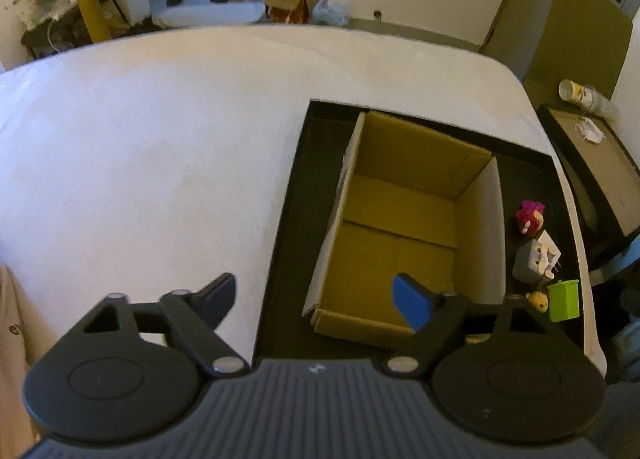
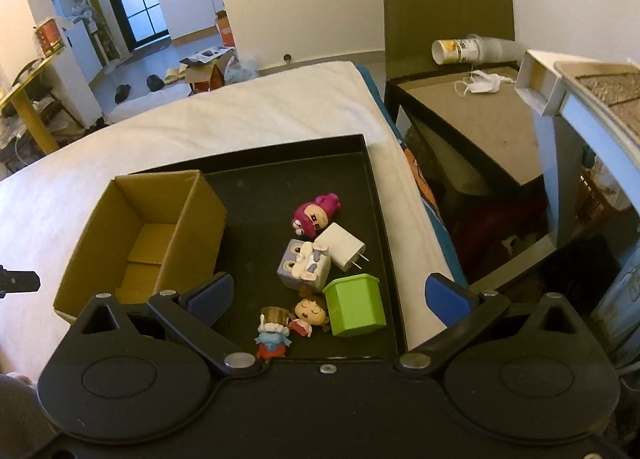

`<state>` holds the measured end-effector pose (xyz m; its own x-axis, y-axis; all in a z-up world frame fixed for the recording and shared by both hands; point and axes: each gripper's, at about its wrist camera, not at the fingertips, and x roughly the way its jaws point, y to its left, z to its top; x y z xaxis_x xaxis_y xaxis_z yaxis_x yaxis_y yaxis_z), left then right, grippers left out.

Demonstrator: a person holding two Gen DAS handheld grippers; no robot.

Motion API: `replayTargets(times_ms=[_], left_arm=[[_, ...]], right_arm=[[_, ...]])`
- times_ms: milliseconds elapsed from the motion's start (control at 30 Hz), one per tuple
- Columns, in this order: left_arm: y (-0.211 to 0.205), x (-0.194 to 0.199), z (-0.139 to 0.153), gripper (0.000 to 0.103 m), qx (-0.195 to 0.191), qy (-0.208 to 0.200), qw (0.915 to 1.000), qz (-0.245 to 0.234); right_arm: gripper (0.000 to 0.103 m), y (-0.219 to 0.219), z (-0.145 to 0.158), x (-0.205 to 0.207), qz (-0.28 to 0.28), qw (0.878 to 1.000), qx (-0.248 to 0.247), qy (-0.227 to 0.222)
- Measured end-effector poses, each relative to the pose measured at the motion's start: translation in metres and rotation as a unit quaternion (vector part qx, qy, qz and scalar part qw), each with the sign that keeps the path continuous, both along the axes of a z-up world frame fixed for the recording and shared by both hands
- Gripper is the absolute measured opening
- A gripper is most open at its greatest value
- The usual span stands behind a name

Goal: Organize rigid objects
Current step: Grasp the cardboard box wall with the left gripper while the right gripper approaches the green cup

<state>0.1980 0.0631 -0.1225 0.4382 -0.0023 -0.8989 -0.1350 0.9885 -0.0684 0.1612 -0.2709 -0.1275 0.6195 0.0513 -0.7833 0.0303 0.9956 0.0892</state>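
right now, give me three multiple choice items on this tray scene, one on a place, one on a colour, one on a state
1. Where do the small toys lie?
A. inside the cardboard box
B. on the black tray beside the box
C. on the white cloth

2. What colour is the lidded container next to the toys?
A. green
B. red
C. blue

3. What is in the cardboard box?
A. a charger
B. two figurines
C. nothing

Answers: 1 B, the toys rest on the black tray, outside the box. 2 A, the container is bright green. 3 C, the cardboard box shows only its bare floor.
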Motion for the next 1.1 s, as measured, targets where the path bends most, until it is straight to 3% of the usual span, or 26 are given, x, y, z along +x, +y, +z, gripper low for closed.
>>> replayTargets(times_ms=[100,200,633,700,933,1033,1100], left_arm=[[0.005,0.007,-0.009,0.065,-0.015,0.015,0.9998,0.004],[0.005,0.013,-0.016,0.059,-0.014,0.025,0.9996,0.002],[0.003,0.038,-0.043,0.049,0.009,0.044,0.9990,-0.002],[0.001,0.042,-0.049,0.044,0.006,0.051,0.9987,-0.004],[-0.005,0.052,-0.065,0.026,0.003,0.076,0.9969,-0.020],[-0.006,0.055,-0.071,0.014,0.000,0.082,0.9964,-0.018],[-0.006,0.056,-0.074,0.012,0.001,0.087,0.9960,-0.018]], right_arm=[[0.098,-0.001,-0.008,0.004,0.002,1.000,0.005,0.008],[0.097,-0.002,-0.016,0.010,0.002,1.000,0.014,0.020],[0.078,-0.015,-0.050,0.030,-0.011,0.998,0.028,0.059],[0.071,-0.019,-0.055,0.033,-0.013,0.997,0.027,0.067],[0.061,-0.023,-0.073,0.042,-0.018,0.995,0.013,0.093],[0.057,-0.022,-0.081,0.046,-0.014,0.995,0.002,0.100],[0.057,-0.022,-0.085,0.047,-0.014,0.995,-0.001,0.102]])
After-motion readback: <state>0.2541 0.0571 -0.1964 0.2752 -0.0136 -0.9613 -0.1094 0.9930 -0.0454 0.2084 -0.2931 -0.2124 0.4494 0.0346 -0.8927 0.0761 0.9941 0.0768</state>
